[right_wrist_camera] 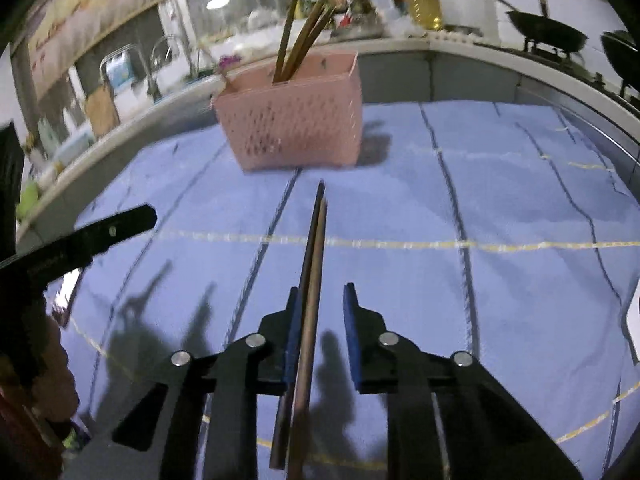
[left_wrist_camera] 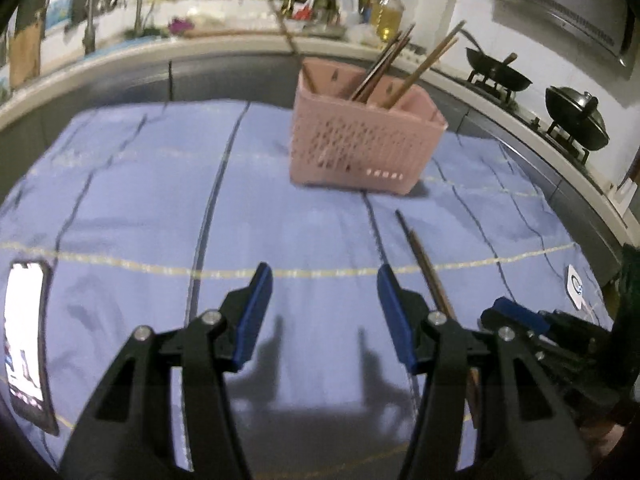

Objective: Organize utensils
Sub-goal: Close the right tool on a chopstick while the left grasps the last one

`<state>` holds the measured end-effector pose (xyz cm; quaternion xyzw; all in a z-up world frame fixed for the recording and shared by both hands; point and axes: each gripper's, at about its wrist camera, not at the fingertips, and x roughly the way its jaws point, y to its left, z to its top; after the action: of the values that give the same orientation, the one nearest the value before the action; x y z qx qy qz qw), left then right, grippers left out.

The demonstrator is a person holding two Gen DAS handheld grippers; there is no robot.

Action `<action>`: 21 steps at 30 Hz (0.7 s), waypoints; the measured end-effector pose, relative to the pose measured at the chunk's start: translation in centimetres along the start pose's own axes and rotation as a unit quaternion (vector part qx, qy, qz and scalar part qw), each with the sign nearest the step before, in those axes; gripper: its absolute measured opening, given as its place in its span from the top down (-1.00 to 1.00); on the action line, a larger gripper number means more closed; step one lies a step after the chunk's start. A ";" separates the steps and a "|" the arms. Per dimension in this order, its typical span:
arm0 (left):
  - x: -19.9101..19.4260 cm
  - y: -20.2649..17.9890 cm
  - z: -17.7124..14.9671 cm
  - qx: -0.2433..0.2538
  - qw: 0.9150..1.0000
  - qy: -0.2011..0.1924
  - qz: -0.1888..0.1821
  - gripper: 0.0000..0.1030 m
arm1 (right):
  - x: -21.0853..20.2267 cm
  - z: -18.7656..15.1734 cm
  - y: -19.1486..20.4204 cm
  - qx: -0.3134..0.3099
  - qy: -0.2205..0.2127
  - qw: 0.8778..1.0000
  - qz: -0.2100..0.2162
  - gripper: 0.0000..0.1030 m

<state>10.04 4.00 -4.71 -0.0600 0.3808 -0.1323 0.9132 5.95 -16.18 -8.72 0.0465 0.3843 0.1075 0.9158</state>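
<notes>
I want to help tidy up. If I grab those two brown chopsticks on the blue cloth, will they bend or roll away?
The chopsticks look like stiff wood, so probably no bending. They are thin and long, likely light, and may slide apart. The wrinkly cloth should slow rolling.

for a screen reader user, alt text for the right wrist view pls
A pair of brown chopsticks lies on a blue cloth, running between the right gripper's parted jaws toward a pink basket already holding chopsticks.
</notes>
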 end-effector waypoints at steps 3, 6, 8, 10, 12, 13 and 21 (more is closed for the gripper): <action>0.6 0.3 -0.3 -0.009 1.000 0.014 -0.007 -0.02 | 0.9 -0.3 0.4 -0.013 0.017 1.000 -0.008 0.63; 0.9 0.1 -0.4 -0.006 1.000 0.018 -0.010 -0.02 | 1.5 -0.8 0.3 -0.018 0.031 0.999 -0.010 0.64; 1.0 -0.3 -0.4 -0.003 1.000 0.020 -0.012 -0.02 | 1.8 -0.9 0.2 -0.017 0.036 0.999 -0.007 0.65; 1.3 -0.5 -0.4 -0.001 1.000 0.023 -0.013 -0.02 | 1.8 -1.0 0.3 -0.021 0.036 0.999 -0.006 0.65; 1.5 -0.7 -0.4 0.001 1.000 0.027 -0.015 -0.02 | 1.9 -1.1 0.6 -0.027 0.037 0.999 -0.004 0.65; 1.7 -0.8 -0.5 0.003 0.999 0.029 -0.016 -0.01 | 1.9 -1.1 0.7 -0.028 0.037 0.999 -0.005 0.66; 2.3 -2.1 -0.4 0.018 0.999 0.038 -0.020 -0.02 | 2.0 -1.1 1.3 -0.050 0.027 0.998 -0.026 0.66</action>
<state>10.89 1.31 -6.10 -0.0463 0.4120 -0.1592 0.8960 6.35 -14.44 -10.68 -0.0127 0.4039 0.1038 0.9088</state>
